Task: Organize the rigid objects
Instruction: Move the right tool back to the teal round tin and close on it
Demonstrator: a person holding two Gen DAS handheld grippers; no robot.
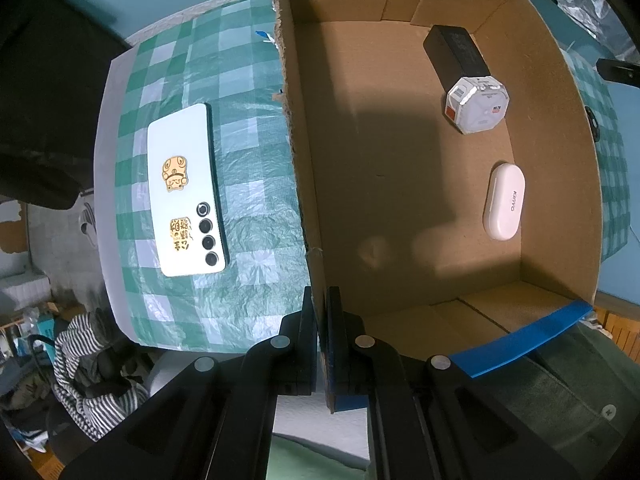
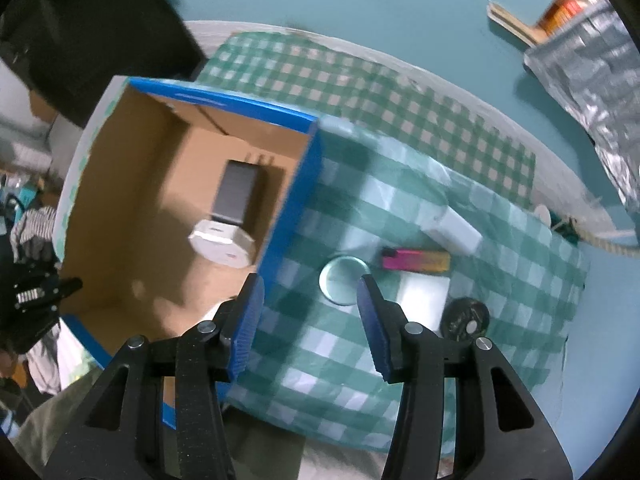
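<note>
The cardboard box sits on the checked cloth — brown inside, blue-edged — holding a black charger, a white octagonal box and a white oval case. The left gripper pinches its wall; the right gripper hangs spread, empty, above a round lens.

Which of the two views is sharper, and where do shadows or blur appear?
Left wrist view: sharp; a large dark shadow lies across the floor of the cardboard box; fisheye bends the box walls. Right wrist view: motion blur smears the checked cloth and the pink lighter; only the right claw looks crisp.
</note>
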